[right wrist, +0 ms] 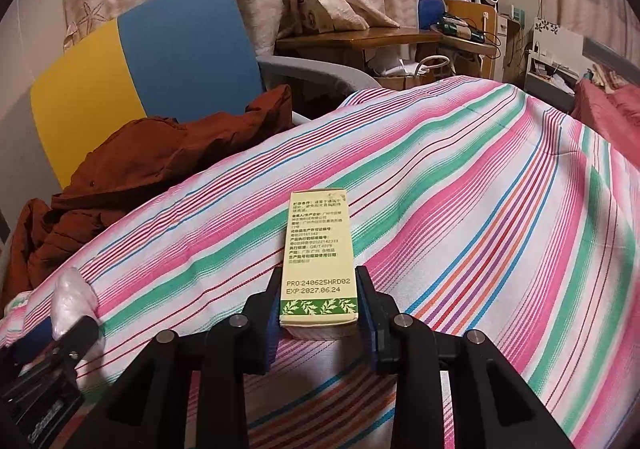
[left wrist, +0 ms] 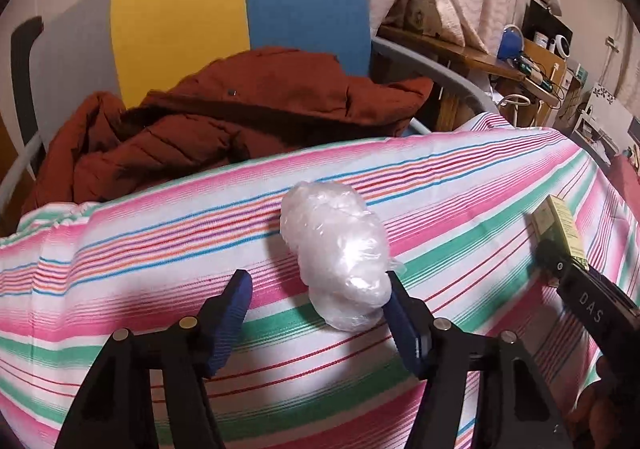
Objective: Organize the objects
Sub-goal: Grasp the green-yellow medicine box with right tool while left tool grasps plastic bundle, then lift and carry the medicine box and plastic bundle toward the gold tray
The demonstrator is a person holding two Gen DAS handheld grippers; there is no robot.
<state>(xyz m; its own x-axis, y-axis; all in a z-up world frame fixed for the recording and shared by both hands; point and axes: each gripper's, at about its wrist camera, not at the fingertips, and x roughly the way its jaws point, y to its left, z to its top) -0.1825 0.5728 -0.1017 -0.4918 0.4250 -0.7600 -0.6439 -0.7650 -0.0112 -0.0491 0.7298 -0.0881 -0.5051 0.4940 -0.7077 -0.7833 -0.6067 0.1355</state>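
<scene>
A crumpled clear plastic bag (left wrist: 336, 253) lies on the striped cloth (left wrist: 140, 249). My left gripper (left wrist: 316, 289) is open, its right finger touching the bag's near end and its left finger well apart from it. My right gripper (right wrist: 318, 297) is shut on a yellow-green printed box (right wrist: 318, 249), both pads pressed on its near end; the box lies along the cloth (right wrist: 480, 189). The box (left wrist: 562, 229) and right gripper show at the right edge of the left wrist view. The bag (right wrist: 74, 301) shows at the lower left of the right wrist view.
A rust-brown jacket (left wrist: 224, 117) lies heaped on a yellow and blue chair (left wrist: 240, 1) just past the cloth's far edge. A cluttered wooden desk (right wrist: 380, 37) and curtains stand behind. Red bedding (right wrist: 612, 105) lies at the far right.
</scene>
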